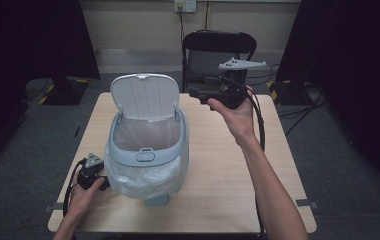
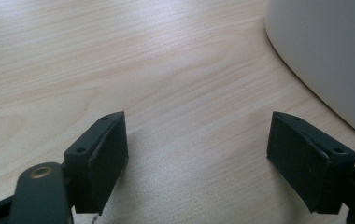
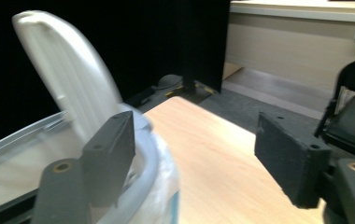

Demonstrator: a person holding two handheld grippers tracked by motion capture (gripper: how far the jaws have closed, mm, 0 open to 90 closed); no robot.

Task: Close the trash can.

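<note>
Both hand-held grippers, left (image 2: 196,154) and right (image 3: 194,156), gape empty; the bin (image 1: 148,150) interior is blurred behind the right jaw.

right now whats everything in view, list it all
pale blue plastic bin: one, clear liner inside, table's left half
bin's white flip lid: one, standing open at the far rim
light wooden table: one, centre
black folding chair: one, beyond the table's far edge
left hand-held gripper: black, open, low over the table beside the bin
right hand-held gripper: black, open, raised near the lid
person's hands: two, one on each gripper
</note>
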